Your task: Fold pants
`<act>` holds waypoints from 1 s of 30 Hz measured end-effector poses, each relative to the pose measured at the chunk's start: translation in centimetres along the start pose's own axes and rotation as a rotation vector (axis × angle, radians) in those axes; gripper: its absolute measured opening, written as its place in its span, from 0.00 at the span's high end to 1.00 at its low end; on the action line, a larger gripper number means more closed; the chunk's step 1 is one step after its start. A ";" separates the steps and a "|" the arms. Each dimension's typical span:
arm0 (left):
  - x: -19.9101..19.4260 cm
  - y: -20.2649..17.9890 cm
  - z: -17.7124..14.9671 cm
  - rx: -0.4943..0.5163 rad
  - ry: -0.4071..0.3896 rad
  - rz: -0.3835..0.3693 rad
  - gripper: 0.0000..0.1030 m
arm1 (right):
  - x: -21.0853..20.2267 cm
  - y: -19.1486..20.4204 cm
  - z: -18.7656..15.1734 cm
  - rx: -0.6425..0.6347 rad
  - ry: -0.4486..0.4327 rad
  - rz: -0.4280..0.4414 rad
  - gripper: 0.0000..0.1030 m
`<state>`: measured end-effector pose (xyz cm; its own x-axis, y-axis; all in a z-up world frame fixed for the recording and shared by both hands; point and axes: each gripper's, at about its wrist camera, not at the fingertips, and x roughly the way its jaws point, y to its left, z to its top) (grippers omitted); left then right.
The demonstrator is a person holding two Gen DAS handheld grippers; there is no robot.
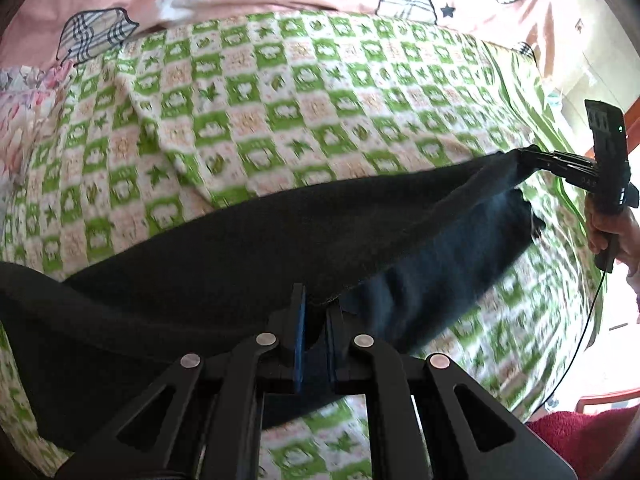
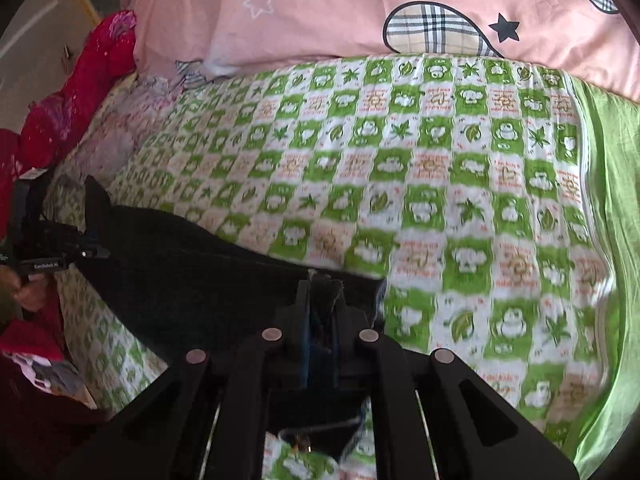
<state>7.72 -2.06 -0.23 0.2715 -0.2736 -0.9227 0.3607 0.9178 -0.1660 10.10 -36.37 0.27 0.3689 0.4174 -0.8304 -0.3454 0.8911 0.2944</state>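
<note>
Both claws are clamped tight on the dark pants (image 1: 248, 248): the left claw (image 1: 316, 320) pinches one end of an edge, the right claw (image 1: 528, 156) the other. The cloth hangs stretched between them above the green checked blanket (image 1: 280, 100) on the bed, its long axis running claw to claw. A pink quilt (image 2: 340, 12) lies beyond. Neither hand is nearer; a fold likely needs both moving together.
</note>
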 end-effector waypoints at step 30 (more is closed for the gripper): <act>-2.2 3.8 -8.0 -0.290 0.074 0.009 0.48 | -1.4 4.9 -3.7 0.068 0.082 -0.022 0.49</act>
<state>1.35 4.37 -1.68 0.2042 -0.2529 -0.9457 0.0857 0.9670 -0.2401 4.70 -33.28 1.13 0.3027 0.3845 -0.8721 -0.2777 0.9109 0.3052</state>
